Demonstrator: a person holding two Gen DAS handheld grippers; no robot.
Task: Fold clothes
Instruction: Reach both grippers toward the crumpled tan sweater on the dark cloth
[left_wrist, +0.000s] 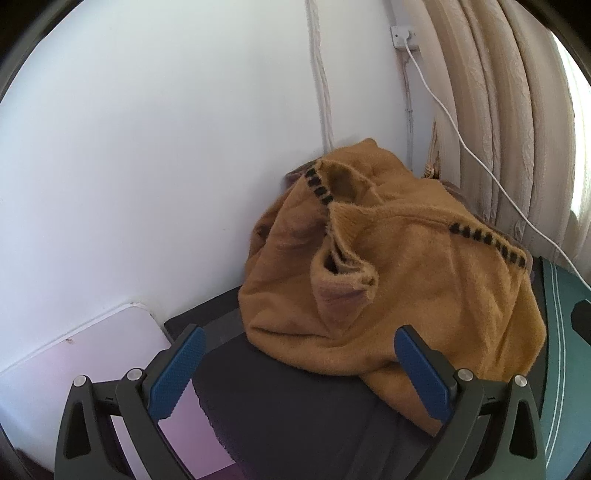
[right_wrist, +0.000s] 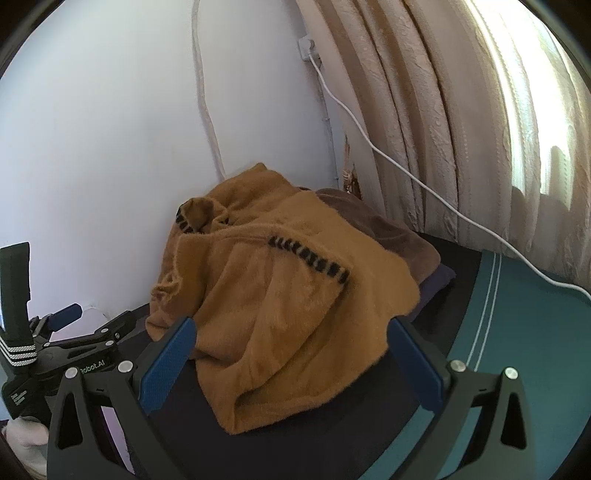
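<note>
While nothing is gripped yet, read these:
Garment: mustard sweater (left_wrist: 388, 280) heaped dead ahead of both jaw sets, its near hem lying across them.
Right gripper (right_wrist: 291, 354): jaws spread wide, hem between the tips; your nearer tool.
Left gripper (left_wrist: 301, 363): jaws wide apart, empty, hem toward its right finger.

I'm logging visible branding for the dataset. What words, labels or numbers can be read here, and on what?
"Robot.AI": white print on the black body of the left gripper, seen from the right wrist camera; the first letter is partly cut off.
Nothing readable on the mustard sweater, the wall socket or the curtain.
</note>
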